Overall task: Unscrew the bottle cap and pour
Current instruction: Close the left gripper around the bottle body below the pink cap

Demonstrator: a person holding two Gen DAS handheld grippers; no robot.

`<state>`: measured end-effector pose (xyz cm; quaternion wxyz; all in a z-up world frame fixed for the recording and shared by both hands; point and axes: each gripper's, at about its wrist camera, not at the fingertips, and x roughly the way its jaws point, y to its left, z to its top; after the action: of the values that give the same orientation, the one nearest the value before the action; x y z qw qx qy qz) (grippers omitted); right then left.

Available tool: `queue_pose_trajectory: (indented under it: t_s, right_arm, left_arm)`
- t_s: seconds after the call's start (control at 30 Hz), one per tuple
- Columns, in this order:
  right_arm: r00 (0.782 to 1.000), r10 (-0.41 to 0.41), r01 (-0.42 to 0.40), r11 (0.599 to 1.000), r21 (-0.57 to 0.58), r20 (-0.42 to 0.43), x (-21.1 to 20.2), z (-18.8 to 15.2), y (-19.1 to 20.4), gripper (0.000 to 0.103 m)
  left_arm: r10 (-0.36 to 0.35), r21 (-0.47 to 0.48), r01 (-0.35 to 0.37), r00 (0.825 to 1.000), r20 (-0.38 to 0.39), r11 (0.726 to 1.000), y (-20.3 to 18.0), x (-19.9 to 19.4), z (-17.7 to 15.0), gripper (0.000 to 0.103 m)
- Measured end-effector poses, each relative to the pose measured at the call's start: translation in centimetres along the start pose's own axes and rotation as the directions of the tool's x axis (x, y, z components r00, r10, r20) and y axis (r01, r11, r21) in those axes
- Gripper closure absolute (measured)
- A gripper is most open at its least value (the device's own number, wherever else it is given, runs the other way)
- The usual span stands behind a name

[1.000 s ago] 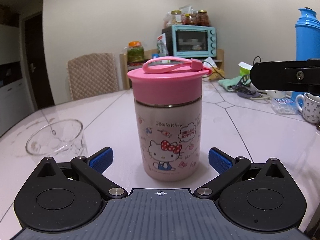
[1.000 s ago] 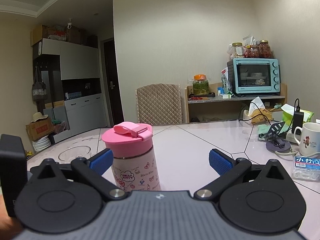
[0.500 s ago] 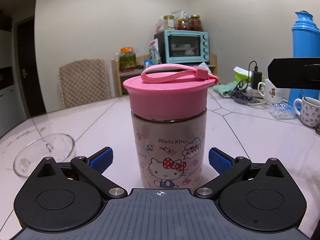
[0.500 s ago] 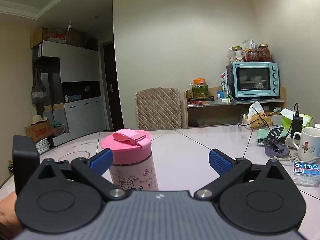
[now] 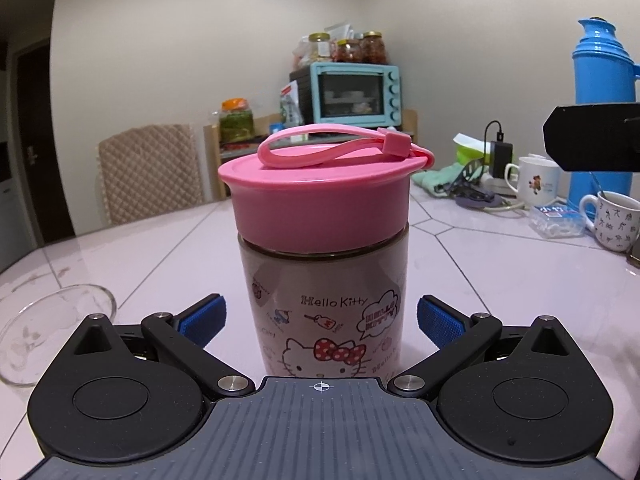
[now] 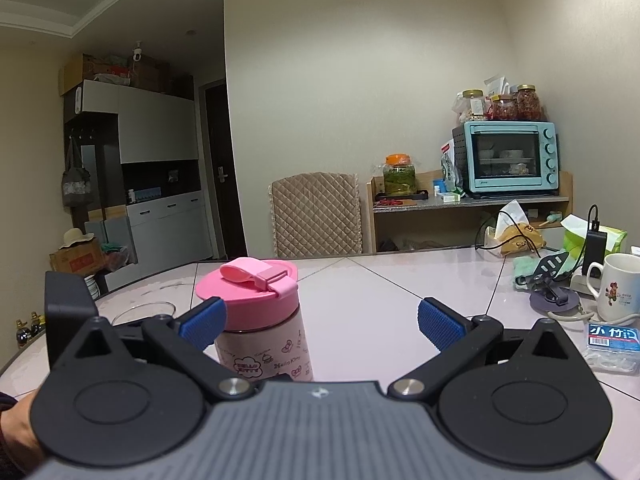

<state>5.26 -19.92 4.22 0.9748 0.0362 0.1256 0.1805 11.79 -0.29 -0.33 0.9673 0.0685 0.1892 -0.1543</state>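
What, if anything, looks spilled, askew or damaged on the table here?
Nothing stands out. The bottle stands upright with its pink cap seated level; the glass bowl sits upright, and both grippers are open.

Both wrist views low, sharing bottle (image 5: 324, 280)

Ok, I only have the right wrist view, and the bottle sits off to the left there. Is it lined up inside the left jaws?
Observer: Yes. In the left wrist view the bottle stands centred in the left gripper, jaws open with a gap on each side.
Operator: Anything tall off to my right that I can't see?
Observer: A blue thermos stands at the far right of the table.
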Motion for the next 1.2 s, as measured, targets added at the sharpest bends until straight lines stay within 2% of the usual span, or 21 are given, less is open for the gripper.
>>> queue_pose_trajectory:
  t_s: [0.5, 1.03, 1.2]
  right_arm:
    - [1.000, -0.010, 0.010, 1.000, 0.003, -0.004, 0.5, 0.0, -0.2, 0.000]
    - [1.000, 0.024, -0.024, 1.000, 0.012, -0.004, 1.1, -0.4, -0.5, 0.000]
    - [1.000, 0.005, -0.005, 1.000, -0.006, 0.007, 1.1, -0.3, -0.3, 0.000]
  left_arm:
    - [-0.058, 0.018, 0.058, 0.998, 0.017, 0.998, 0.9, 1.4, 0.0, 0.000]
    - [-0.131, 0.044, 0.130, 0.991, 0.036, 0.991, 2.2, 2.3, 0.2, 0.000]
    - [-0.151, 0.045, 0.149, 0.988, 0.037, 0.988, 2.5, 2.6, 0.4, 0.000]
